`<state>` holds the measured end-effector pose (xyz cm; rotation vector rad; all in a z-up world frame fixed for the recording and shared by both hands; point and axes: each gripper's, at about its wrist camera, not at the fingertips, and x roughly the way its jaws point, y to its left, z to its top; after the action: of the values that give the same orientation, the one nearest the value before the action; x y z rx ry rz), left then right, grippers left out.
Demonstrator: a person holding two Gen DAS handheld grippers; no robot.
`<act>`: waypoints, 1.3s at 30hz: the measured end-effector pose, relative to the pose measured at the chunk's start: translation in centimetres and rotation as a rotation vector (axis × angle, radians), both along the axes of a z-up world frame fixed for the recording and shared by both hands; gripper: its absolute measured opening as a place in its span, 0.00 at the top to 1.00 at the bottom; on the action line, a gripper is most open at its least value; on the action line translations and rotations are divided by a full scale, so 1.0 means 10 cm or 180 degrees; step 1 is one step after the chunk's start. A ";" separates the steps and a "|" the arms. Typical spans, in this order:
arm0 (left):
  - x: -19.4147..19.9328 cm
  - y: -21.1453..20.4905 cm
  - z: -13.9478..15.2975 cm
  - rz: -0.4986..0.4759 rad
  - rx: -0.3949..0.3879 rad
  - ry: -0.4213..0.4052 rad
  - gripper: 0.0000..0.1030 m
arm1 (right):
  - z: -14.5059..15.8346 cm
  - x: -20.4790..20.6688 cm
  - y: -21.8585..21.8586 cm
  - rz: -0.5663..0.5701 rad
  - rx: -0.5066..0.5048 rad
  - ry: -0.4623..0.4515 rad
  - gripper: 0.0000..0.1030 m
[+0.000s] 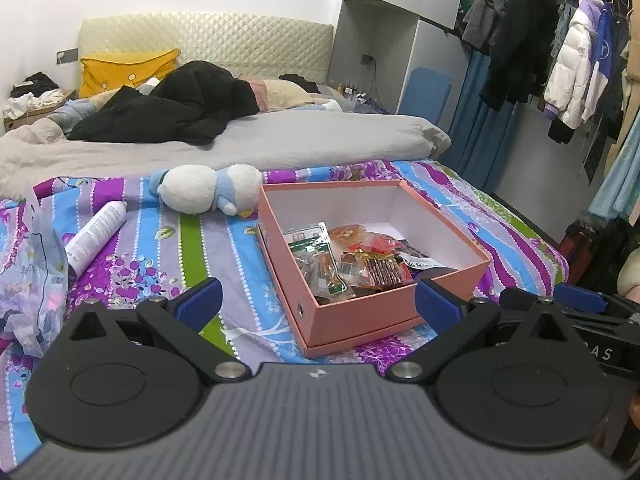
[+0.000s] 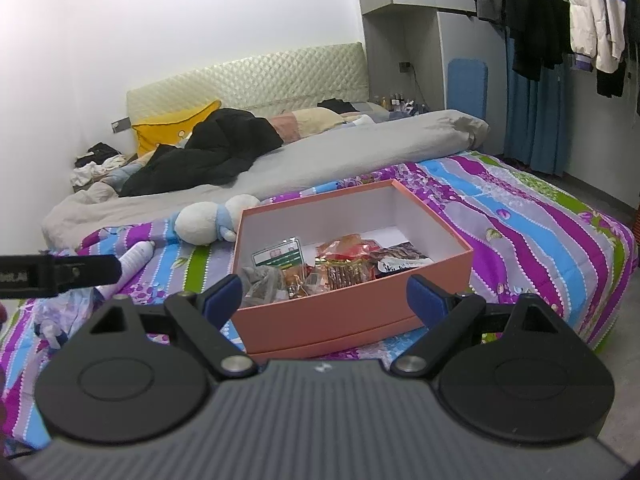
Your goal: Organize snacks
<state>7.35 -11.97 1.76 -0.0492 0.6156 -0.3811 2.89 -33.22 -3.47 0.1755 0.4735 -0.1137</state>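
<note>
An open pink box (image 1: 352,314) (image 2: 344,320) sits on the striped floral bedspread (image 1: 168,248) with several wrapped snack packets (image 1: 348,264) (image 2: 320,270) lying inside it. My left gripper (image 1: 318,300) hangs open just short of the box's near corner, nothing between its blue-padded fingers. Over the box's near wall, my right gripper (image 2: 324,294) is open too and holds nothing. The other gripper's black finger (image 2: 60,272) shows at the left edge of the right wrist view.
A white spray can (image 1: 96,236) (image 2: 134,258) and a white-and-blue plush toy (image 1: 208,188) (image 2: 216,220) lie left of the box. A crumpled plastic bag (image 1: 28,280) (image 2: 64,312) sits at the near left. A grey duvet (image 1: 224,148) and black coat (image 1: 176,108) lie behind; clothes (image 1: 568,60) hang at right.
</note>
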 end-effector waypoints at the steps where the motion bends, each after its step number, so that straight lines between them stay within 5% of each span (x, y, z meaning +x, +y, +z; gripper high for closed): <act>1: 0.00 0.00 0.00 -0.0007 -0.0002 -0.0003 0.00 | 0.00 0.00 0.01 -0.0001 -0.0006 -0.0004 0.12; 39: -0.06 0.01 0.03 -0.0009 -0.0002 -0.0028 0.00 | 0.04 -0.01 0.03 -0.0010 0.0025 -0.0030 0.12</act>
<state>6.80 -11.84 2.04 -0.0474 0.6070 -0.3841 2.75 -32.90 -3.10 0.1844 0.4642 -0.1140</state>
